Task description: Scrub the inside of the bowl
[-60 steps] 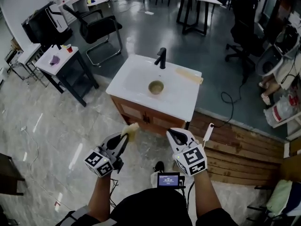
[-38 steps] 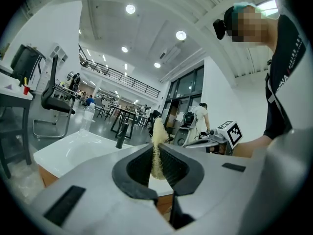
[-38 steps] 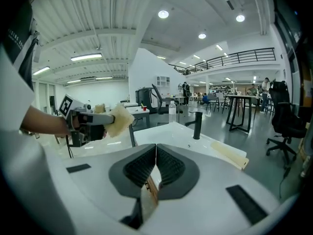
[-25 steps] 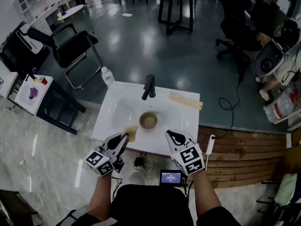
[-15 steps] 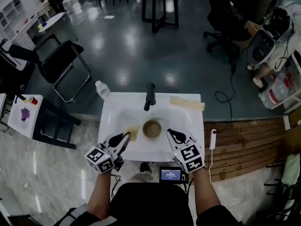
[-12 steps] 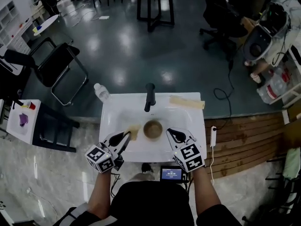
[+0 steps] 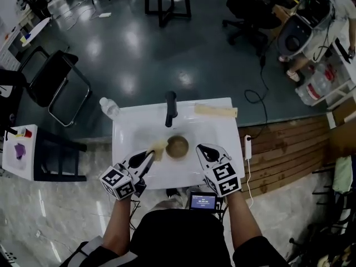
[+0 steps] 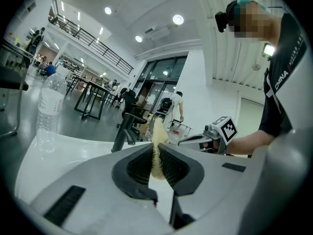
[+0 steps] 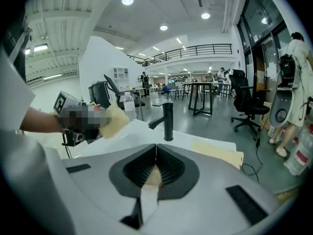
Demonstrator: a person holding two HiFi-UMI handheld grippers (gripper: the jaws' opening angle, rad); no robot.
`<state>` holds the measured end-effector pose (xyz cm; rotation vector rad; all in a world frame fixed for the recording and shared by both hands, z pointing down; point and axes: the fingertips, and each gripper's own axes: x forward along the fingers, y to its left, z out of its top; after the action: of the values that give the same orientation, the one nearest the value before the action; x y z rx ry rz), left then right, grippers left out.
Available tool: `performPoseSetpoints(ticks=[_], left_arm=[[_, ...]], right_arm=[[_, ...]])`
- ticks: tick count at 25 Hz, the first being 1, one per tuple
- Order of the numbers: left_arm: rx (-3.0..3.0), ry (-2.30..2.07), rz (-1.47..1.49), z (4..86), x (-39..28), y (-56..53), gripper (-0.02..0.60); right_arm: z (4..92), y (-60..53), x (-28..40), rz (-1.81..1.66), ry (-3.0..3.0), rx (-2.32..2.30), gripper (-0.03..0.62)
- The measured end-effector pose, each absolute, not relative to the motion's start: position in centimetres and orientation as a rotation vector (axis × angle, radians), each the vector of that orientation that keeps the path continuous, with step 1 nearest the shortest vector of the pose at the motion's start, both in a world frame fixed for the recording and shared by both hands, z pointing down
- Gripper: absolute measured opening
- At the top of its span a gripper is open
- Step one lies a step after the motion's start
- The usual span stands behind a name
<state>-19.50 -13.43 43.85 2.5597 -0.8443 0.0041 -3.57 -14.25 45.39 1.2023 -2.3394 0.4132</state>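
one bowl (image 7: 177,146) in sink (image 7: 222,138), seemingly empty; left fingers (image 7: 143,161) clamp sponge (image 7: 159,147); right fingers (image 7: 207,152) together.

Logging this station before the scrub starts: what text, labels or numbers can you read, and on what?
"CHINA": on the person's dark shirt, in the left gripper view; the smaller print beside it is unreadable.
Small screen at the person's waist: digits too small to read.
Water bottle label: blurred, unreadable.

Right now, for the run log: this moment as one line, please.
left gripper: shut on thin yellow sponge | right gripper: shut, empty | round brown bowl: in white sink | sponge left of bowl, not inside
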Motion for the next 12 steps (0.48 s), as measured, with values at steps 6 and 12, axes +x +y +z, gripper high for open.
performPoseSetpoints(ticks=[6,12], left_arm=[[2.543,-0.837,0.054,45.0,-18.4,-13.7,0.020],[2.557,-0.866,0.237,47.1,-17.4,-14.6,0.020]], right_arm=[[46.6,-15.2,-3.1,0.442,-2.341,1.191,0.009],[48.3,-15.8,-3.1,0.479,-2.339,1.102,0.009]])
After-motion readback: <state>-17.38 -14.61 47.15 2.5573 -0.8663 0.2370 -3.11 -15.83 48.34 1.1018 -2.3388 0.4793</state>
